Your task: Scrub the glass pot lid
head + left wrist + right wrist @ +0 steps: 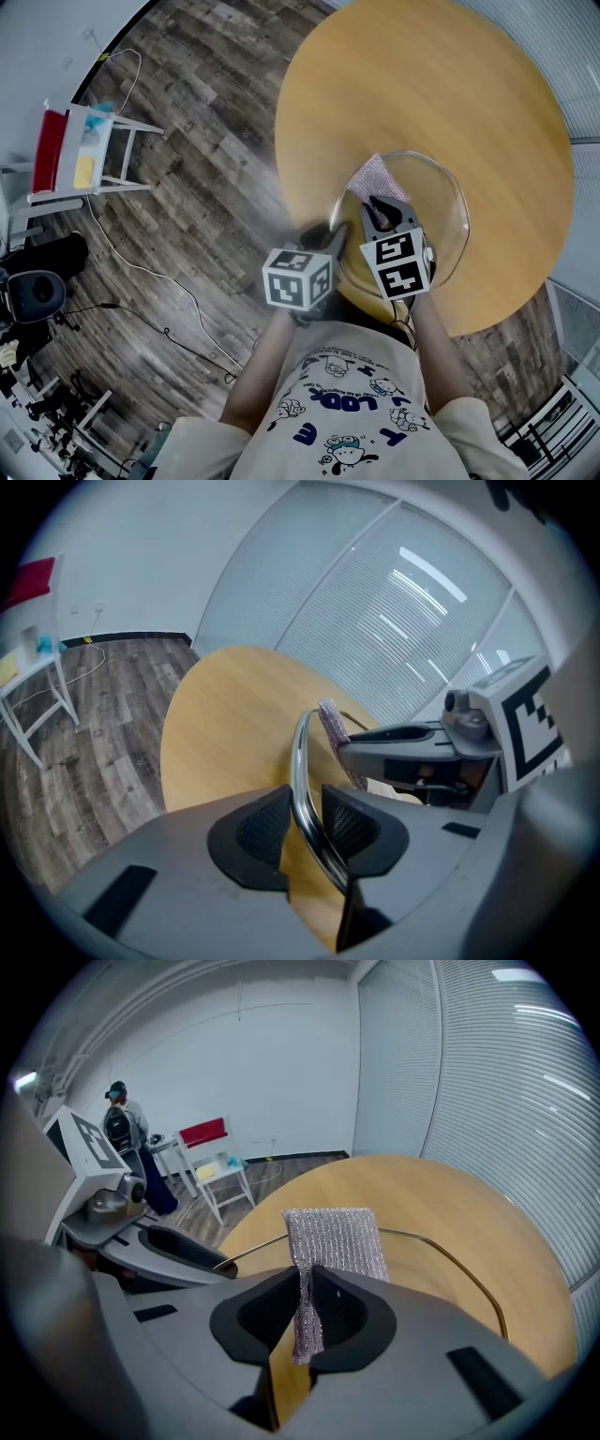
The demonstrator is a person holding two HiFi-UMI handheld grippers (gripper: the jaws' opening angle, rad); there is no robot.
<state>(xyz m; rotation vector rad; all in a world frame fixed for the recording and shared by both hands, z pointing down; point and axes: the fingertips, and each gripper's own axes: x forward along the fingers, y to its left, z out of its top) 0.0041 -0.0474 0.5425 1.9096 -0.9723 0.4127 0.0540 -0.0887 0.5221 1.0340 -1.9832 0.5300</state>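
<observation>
The glass pot lid (442, 202) is over the near part of the round wooden desk (422, 84), close to the person's body, and it is tilted up on edge rather than lying flat. The left gripper (305, 822) has its fingers narrowed onto the lid's metal rim, which runs up between the two pads and curves away over the desk. The right gripper (305, 1312) sits just beside the left one, its fingers pinched on a silvery mesh scrub cloth (336, 1241). The cloth's free upper part stands up in front of the glass, at the far side of the lid. Off on the wooden floor, well apart from the desk, stands a white chair (94, 155)
</observation>
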